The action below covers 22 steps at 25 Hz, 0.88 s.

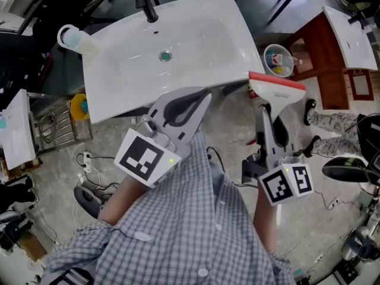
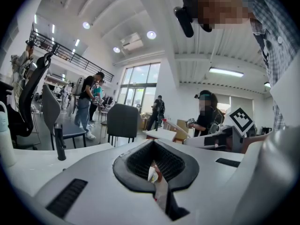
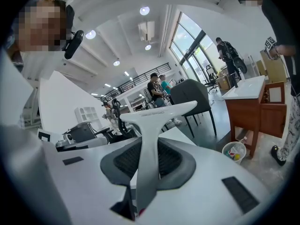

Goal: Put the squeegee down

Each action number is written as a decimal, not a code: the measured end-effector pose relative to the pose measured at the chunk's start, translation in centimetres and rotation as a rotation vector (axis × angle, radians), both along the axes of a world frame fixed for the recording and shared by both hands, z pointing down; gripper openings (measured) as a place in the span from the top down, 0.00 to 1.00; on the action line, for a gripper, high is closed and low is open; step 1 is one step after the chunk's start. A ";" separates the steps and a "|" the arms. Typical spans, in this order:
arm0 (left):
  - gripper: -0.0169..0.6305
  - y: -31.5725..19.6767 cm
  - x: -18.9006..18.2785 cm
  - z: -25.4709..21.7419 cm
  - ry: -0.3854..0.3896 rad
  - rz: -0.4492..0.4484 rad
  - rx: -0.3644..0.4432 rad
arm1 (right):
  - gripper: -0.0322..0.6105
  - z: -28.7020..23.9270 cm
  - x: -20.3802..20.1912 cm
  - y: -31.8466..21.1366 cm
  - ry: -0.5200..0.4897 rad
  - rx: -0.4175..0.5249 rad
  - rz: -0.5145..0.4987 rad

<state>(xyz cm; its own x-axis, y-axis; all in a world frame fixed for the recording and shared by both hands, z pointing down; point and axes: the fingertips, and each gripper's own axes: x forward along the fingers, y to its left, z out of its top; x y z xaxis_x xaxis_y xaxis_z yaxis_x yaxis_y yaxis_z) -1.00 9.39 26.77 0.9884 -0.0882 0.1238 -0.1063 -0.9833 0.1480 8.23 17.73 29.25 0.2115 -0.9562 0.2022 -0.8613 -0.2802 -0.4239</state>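
The squeegee (image 1: 276, 91) has a white body and a red blade strip. It hangs over the floor just off the front right corner of the white sink basin (image 1: 119, 82). My right gripper (image 1: 270, 129) is shut on its handle, with the head pointing away from me. In the right gripper view the squeegee (image 3: 152, 125) stands up between the jaws of the right gripper (image 3: 147, 168). My left gripper (image 1: 193, 103) is over the basin's front edge and holds nothing. In its own view the left gripper (image 2: 154, 172) has its jaws together, with a pale sliver in the seam.
A black faucet (image 1: 145, 2) stands at the basin's far rim. A waste basket (image 1: 278, 59) and a wooden cabinet (image 1: 323, 58) are to the right. A metal rack (image 1: 56, 123) is to the left and cables lie on the floor. People and chairs are in the background.
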 end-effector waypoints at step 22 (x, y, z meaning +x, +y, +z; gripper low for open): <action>0.97 -10.7 4.4 0.5 0.006 -0.118 -0.024 | 0.84 0.0 6.0 -11.9 0.002 -0.031 -0.093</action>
<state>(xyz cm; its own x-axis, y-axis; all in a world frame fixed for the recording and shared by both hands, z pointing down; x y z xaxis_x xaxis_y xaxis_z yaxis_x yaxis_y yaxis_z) 3.35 -1.26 27.25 0.9722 -0.2006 0.1210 -0.2196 -0.9603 0.1724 14.18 5.85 29.30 0.1227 -0.9651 0.2313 -0.8850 -0.2119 -0.4145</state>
